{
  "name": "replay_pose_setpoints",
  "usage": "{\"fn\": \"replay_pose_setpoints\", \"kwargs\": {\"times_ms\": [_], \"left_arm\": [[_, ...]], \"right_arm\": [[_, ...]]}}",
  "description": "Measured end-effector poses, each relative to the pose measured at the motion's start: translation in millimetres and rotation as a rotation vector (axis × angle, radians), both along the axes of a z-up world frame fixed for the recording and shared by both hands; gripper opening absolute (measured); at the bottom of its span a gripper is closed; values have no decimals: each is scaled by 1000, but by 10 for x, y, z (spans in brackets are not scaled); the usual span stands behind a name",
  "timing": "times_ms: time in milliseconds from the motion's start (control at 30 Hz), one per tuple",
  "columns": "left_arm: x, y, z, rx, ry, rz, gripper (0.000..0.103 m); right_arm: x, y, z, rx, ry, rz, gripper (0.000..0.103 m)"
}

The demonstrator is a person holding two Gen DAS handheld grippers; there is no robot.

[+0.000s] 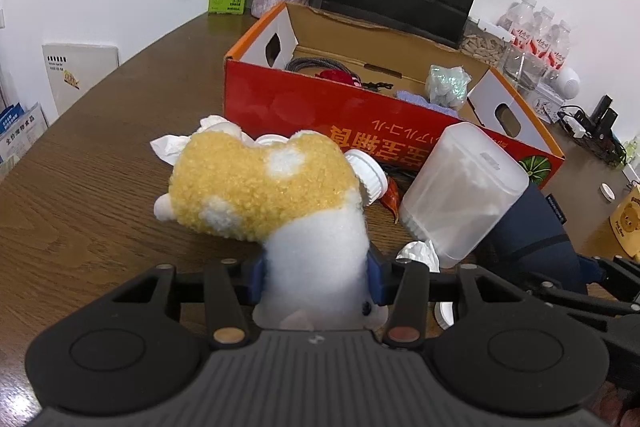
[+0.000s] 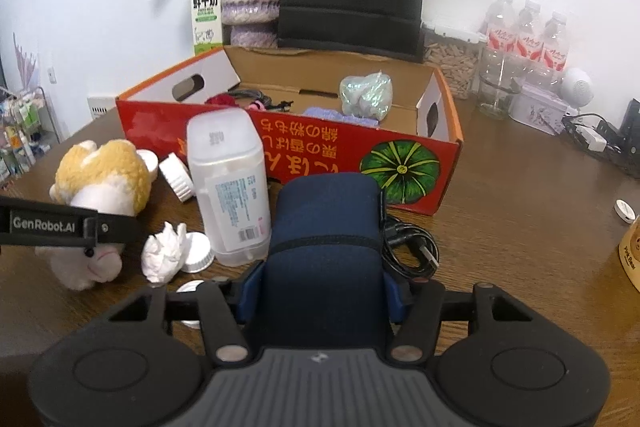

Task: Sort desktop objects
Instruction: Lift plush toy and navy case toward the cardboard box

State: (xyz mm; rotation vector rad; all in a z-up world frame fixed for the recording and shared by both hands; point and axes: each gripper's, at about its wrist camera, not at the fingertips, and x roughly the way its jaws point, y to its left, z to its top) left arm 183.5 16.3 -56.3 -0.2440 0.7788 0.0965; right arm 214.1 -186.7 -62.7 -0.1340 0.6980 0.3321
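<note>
Plush toy on worktop before red box — soft, light, squashes; left fingers clamp its white neck. Navy pouch, padded, yielding — right fingers pinch its near end, mid-width best.

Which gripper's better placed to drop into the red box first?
Right. The right gripper clamps the navy pouch directly before the red box; the left gripper's plush toy sits behind bottle caps.
</note>
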Motion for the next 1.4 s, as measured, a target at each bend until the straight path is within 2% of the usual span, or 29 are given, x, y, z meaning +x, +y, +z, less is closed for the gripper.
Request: {"fn": "replay_pose_setpoints", "kwargs": {"times_ms": [433, 800, 1100, 1400], "left_arm": [[-275, 56, 221, 34, -97, -38, 48], [-388, 30, 652, 68, -272, -84, 48], [-196, -36, 816, 82, -301, -140, 48], [339, -18, 1016, 73, -280, -170, 48]], "right_arm": [[-222, -151, 216, 60, -69, -30, 57], [-313, -263, 582, 165, -191, -38, 57], [-208, -188, 702, 177, -218, -17, 57], [245, -125, 879, 175, -216, -7, 57]]}}
